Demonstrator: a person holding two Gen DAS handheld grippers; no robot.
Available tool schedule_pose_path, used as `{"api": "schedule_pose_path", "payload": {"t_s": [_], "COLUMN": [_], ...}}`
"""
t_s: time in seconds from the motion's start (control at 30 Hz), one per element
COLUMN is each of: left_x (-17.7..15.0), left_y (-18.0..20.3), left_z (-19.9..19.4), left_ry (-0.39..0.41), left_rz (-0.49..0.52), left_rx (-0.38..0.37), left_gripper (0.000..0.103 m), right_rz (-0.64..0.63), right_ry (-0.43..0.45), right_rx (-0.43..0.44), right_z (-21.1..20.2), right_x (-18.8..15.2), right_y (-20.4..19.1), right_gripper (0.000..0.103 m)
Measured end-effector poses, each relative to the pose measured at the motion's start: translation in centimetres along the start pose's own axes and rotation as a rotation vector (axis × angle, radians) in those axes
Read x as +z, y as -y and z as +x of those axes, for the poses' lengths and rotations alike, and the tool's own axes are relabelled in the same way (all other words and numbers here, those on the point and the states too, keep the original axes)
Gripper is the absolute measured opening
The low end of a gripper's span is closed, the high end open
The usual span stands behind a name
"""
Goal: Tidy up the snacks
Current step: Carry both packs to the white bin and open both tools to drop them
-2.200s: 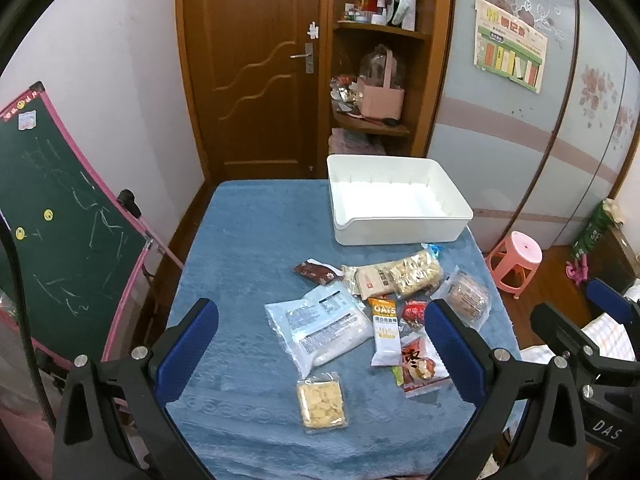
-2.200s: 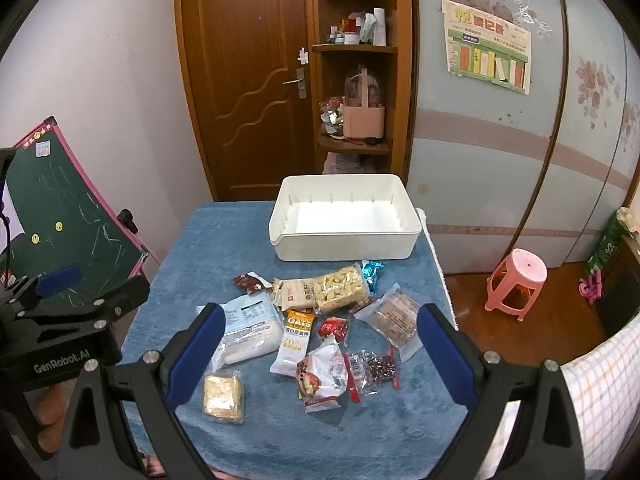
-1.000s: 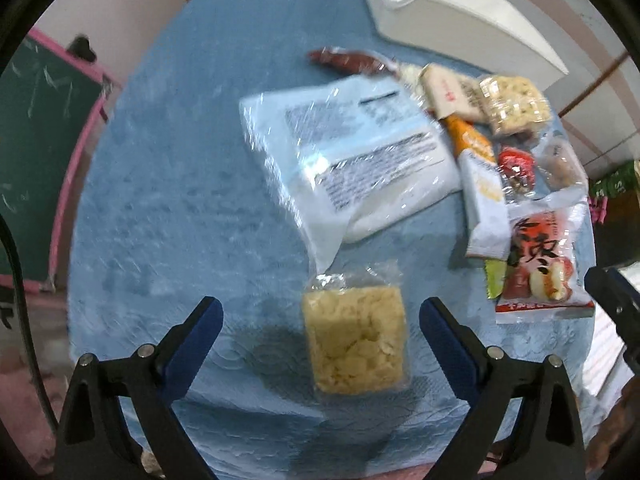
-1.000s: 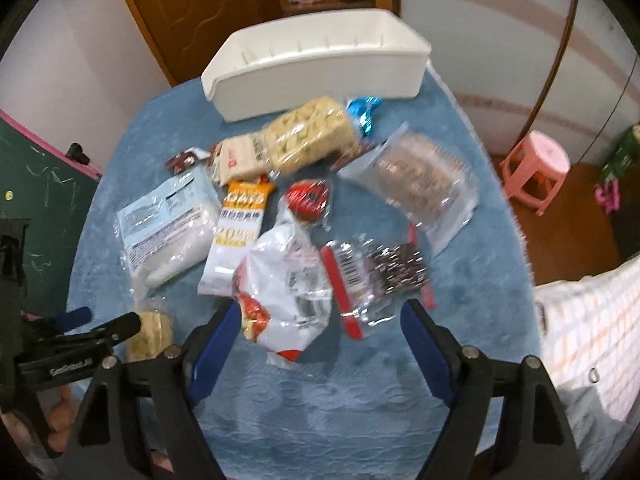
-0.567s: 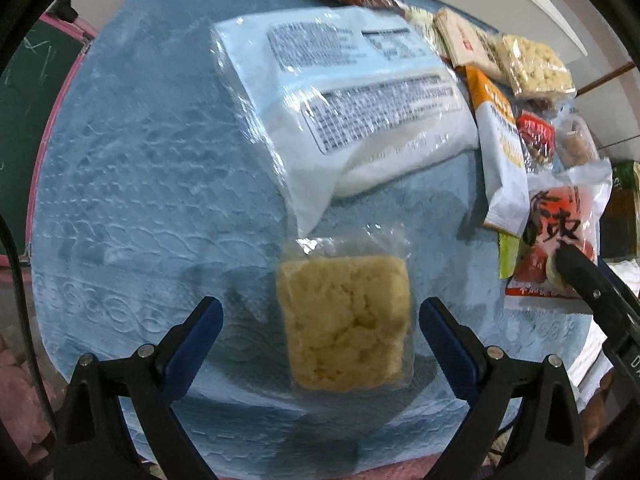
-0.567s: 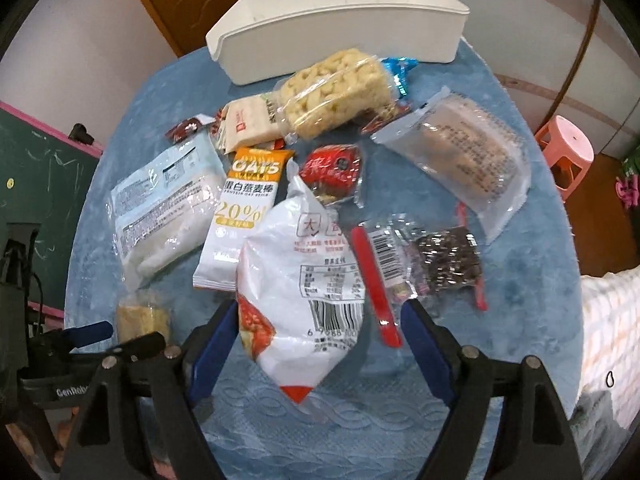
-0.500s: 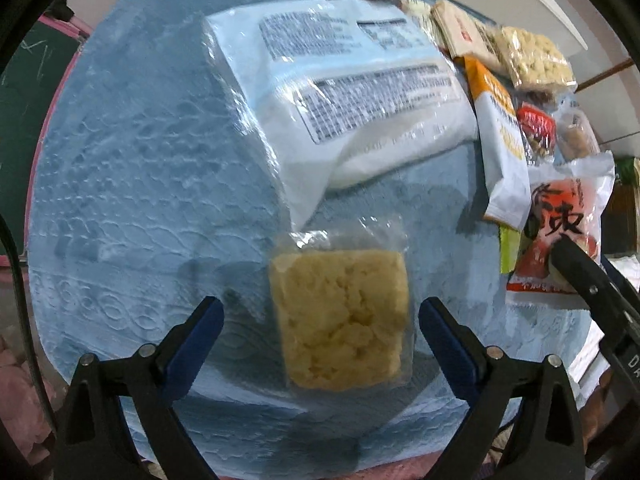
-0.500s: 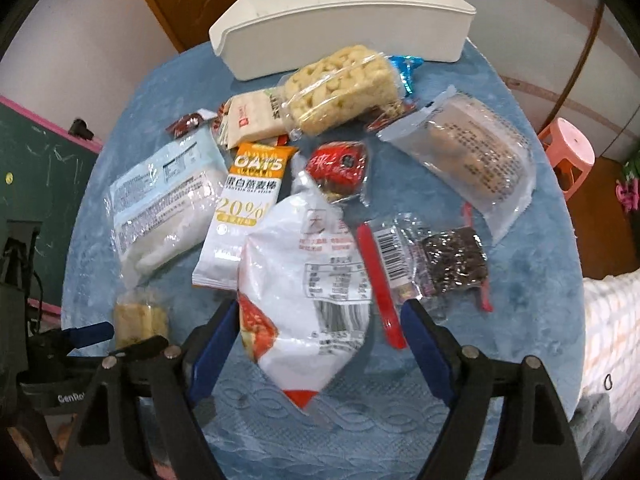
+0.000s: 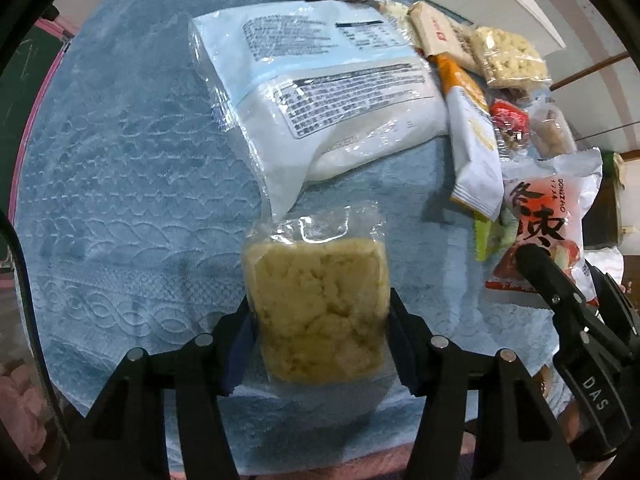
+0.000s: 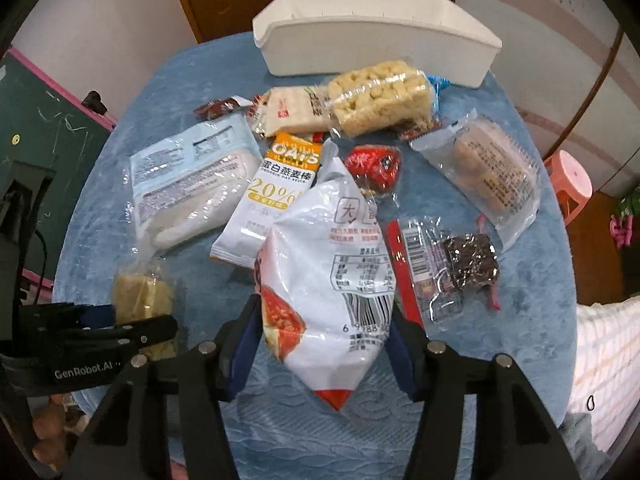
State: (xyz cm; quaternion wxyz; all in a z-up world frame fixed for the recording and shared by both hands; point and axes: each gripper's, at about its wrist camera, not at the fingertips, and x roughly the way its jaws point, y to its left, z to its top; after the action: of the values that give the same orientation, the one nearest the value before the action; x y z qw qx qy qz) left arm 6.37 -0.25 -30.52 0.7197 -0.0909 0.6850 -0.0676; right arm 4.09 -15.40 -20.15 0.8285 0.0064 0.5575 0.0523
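Snacks are spread across the middle of the blue tabletop (image 10: 132, 92), with the white bin (image 10: 376, 32) at its far edge. The left hand-held gripper (image 9: 320, 336), whose jaws have just been closing, is pressed on both sides of the yellow cracker pack (image 9: 320, 308) at the near left. The right hand-held gripper (image 10: 326, 336), likewise just closing, is clamped on the white-and-red pouch (image 10: 328, 256). 2 lifts are best made straight up, so that the oat bar (image 10: 276, 192) beside the pouch is not dragged. Firm but gentle pressure is advised, since crackers probably crumble.
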Motion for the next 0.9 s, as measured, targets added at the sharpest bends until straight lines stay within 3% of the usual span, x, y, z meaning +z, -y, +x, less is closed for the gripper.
{"api": "schedule_pose_path", "payload": {"t_s": [0.13,0.37,0.57,0.9], "left_x": [-0.2,-0.3,0.8,7.0], "left_y": [1.2,4.8,4.1,6.4], "left_z": [-3.1,-9.9,-17.6,-27.6], "left_ry": [0.082,0.351,0.499,0.776], "left_rz": [0.065,0.175,0.219,0.255], "left_rx": [-0.019,-0.001,0.007,0.061], "left_gripper": [0.057,0.057,0.057,0.057], "right_rz": [0.002,0.042,0.050,0.080], "right_ry": [0.066,0.203,0.301,0.464], "right_rx": [-0.009,0.006,0.007,-0.022], "right_z": [-1.8,-5.7,-9.0,-13.8], "right_x": [-0.2,0.6,2.2,8.6], "right_y": [0.1,1.1,1.5,3.7], "right_gripper": [0.057,0.057,0.057,0.057]}}
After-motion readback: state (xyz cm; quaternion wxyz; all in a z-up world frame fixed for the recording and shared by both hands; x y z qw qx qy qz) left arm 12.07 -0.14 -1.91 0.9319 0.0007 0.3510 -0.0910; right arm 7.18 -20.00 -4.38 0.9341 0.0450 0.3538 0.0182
